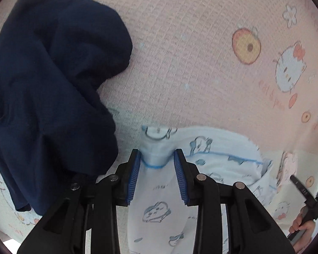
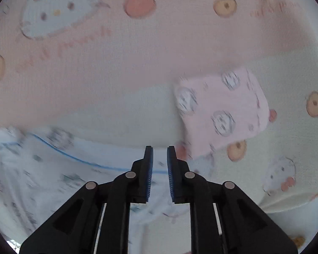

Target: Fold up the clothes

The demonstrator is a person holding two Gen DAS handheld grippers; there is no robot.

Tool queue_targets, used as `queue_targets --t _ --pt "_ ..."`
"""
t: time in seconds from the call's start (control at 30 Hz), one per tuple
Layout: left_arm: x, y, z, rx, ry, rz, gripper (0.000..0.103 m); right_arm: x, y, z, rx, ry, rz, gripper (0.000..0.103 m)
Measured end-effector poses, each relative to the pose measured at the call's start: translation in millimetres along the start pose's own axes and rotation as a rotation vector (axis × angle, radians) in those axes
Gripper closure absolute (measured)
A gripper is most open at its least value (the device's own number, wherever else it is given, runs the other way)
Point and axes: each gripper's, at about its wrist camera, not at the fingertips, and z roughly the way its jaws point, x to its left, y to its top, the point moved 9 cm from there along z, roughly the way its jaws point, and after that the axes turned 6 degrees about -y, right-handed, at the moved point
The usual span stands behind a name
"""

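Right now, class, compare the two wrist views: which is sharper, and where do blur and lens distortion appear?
Left wrist view: sharper; the navy garment and the white printed garment read clearly, with fisheye bending at the rim. Right wrist view: motion-blurred, smearing the folded pink cloth, though the right gripper stays crisp.

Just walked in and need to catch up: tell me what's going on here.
A person is folding clothes on a pink cartoon-print bedsheet with two handheld grippers. The left gripper has a bunched edge of the white printed garment between its fingers. The right gripper hangs over the same garment, jaws slightly apart, holding nothing. A navy garment lies crumpled aside; a pink folded cloth sits nearby.
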Motion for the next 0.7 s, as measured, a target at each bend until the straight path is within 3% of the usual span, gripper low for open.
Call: queue_targets --t 0.07,0.13,0.23,0.3,0.37,0.43,0.5,0.7 --pt "-5 6 3 -0.001 -0.003 0.013 0.068 39 23 -23 -0.048 0.147 -0.037 0.069" --pt "-9 12 7 -0.002 -0.006 0.025 0.068 95 33 -32 -0.043 0.308 -0.135 0.069" --pt "-10 15 15 0.024 0.026 0.055 0.069 181 33 -20 0.034 0.449 -0.259 0.07" --pt "-15 15 16 0.026 0.036 0.069 0.07 212 16 -5 0.15 0.486 -0.298 0.072" --pt "-22 13 17 0.028 0.054 0.083 0.081 227 2 14 0.223 0.483 -0.309 0.075" --pt "-30 12 17 0.027 0.067 0.096 0.09 234 -14 23 0.271 0.475 -0.324 0.087" --pt "-40 14 12 0.011 0.062 0.112 0.093 229 -26 18 0.273 0.484 -0.333 0.094" --pt "-57 9 -13 -0.045 0.073 0.142 0.093 215 -61 1 0.277 0.512 -0.36 0.094"
